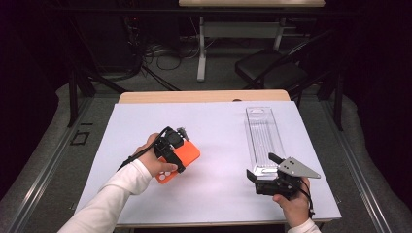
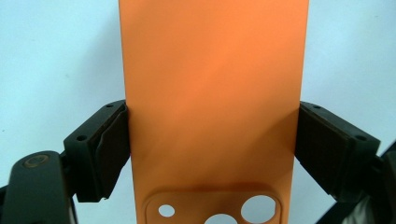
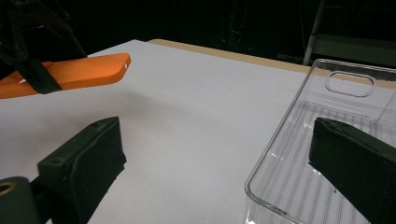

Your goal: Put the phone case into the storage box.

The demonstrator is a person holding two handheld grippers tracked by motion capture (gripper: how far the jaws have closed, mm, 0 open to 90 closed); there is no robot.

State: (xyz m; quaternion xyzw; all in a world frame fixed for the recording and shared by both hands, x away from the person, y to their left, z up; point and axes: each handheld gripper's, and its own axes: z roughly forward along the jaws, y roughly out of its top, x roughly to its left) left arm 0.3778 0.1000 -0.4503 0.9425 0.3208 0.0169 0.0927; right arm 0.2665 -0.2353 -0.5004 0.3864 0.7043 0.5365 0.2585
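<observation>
- Orange phone case [image 1: 180,158]: we judge it light, thin, slightly flexible; pinched by its long edges in left gripper [image 2: 210,154] jaws, above the surface's [image 1: 214,131] left half.
- Right gripper [image 3: 224,177]: jaws spread, astride the clear tray's [image 1: 262,136] near wall.

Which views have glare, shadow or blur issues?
High view: room dark, white table evenly lit, clear plastic tray faint. Left gripper view: orange phone case sharp, slightly mottled shading. Right gripper view: own jaws soft, bright highlights on the tray's rim, soft shadow under the case.
</observation>
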